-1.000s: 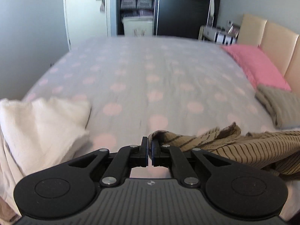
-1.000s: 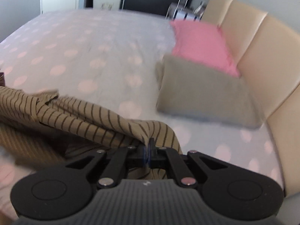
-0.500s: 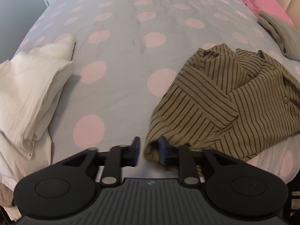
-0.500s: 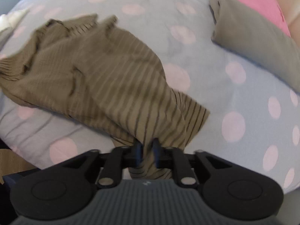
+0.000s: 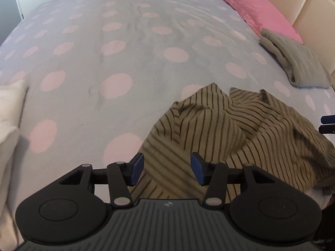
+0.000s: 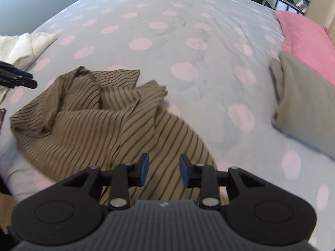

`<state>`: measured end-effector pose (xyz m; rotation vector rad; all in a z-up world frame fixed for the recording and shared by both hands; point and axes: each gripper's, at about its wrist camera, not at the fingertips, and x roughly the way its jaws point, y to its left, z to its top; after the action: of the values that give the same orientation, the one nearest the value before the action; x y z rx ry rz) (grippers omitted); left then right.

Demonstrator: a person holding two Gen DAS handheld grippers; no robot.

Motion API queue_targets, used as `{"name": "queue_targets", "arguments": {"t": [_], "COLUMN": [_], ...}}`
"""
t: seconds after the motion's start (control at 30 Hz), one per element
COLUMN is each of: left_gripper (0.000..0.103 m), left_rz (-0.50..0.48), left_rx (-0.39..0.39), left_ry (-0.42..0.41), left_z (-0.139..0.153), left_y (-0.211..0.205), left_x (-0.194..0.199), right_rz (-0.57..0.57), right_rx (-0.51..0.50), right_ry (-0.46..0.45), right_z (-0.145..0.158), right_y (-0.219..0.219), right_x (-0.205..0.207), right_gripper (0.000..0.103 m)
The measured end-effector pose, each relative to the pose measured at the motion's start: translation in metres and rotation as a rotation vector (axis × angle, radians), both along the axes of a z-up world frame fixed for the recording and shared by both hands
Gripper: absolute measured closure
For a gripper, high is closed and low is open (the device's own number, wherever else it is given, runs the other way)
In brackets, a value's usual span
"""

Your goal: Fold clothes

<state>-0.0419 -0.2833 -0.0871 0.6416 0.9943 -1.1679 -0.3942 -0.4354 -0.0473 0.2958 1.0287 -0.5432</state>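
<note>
Currently both tongs are released, fingers spread with nothing between them.

Left wrist view, left to right: white folded cloth (image 5: 9,113) at 9 o'clock on the edge of the bed. Grey bedspread with pink dots (image 5: 129,62) fills the centre. Left gripper (image 5: 167,168) at 6 o'clock, jaws wide apart, blue pads (image 5: 138,165) bare, hovering over the near edge of the striped shirt (image 5: 219,138). Shirt is olive-brown with dark stripes, crumpled, lying on the bedspread from 6 toward 4 o'clock, its near edge hanging toward the bed's edge. Folded grey garment (image 5: 297,62) at 2 o'clock, touching the pink pillow (image 5: 257,14) at 1 o'clock. Beige headboard (image 5: 303,6) behind the pillow. Fingertips of the other gripper show at 3 o'clock at the frame edge.

Right wrist view, left to right: white cloth at 10 o'clock; left gripper tips at 9 o'clock, just beside the shirt's left side. Shirt bunched, spread from 9 to 6 o'clock. Right gripper (image 6: 164,170) at 6 o'clock, jaws apart, over the shirt's lower right portion; contact with the fabric cannot be told. Grey garment at 3 o'clock, pillow at 2 o'clock.
</note>
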Motion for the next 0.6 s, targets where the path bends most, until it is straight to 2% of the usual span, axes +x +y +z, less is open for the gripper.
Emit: {"name": "queue_targets", "arguments": {"t": [0.17, 0.23, 0.27, 0.33, 0.37, 0.4, 0.43, 0.47, 0.6], "left_gripper": [0.057, 0.07, 0.073, 0.091, 0.097, 0.101, 0.103, 0.103, 0.103], "left_rz": [0.018, 0.032, 0.039, 0.053, 0.055, 0.053, 0.051, 0.051, 0.078], "left_rx": [0.032, 0.033, 0.033, 0.034, 0.03, 0.022, 0.013, 0.004, -0.062], "left_ry": [0.012, 0.022, 0.026, 0.036, 0.033, 0.029, 0.03, 0.026, -0.017], "left_z": [-0.035, -0.044, -0.049, -0.058, -0.059, -0.057, -0.055, -0.052, -0.023], "left_y": [-0.027, -0.03, -0.032, -0.035, -0.036, -0.035, -0.034, -0.032, -0.022], "left_x": [0.011, 0.015, 0.017, 0.021, 0.022, 0.023, 0.023, 0.022, 0.023], "right_rz": [0.001, 0.0, 0.004, 0.001, -0.004, -0.008, -0.013, -0.015, -0.056], "right_rx": [0.023, 0.037, 0.037, 0.044, 0.055, 0.094, 0.144, 0.17, 0.086], "right_ry": [-0.021, -0.036, -0.034, -0.026, -0.024, -0.034, -0.05, -0.064, -0.102], "right_z": [-0.029, -0.039, -0.045, -0.055, -0.06, -0.065, -0.069, -0.069, -0.047], "right_y": [-0.039, -0.049, -0.054, -0.063, -0.068, -0.072, -0.076, -0.077, -0.072], "right_x": [0.023, 0.029, 0.031, 0.033, 0.033, 0.031, 0.029, 0.026, 0.02], "right_gripper": [0.068, 0.067, 0.067, 0.066, 0.067, 0.086, 0.101, 0.101, 0.102]}}
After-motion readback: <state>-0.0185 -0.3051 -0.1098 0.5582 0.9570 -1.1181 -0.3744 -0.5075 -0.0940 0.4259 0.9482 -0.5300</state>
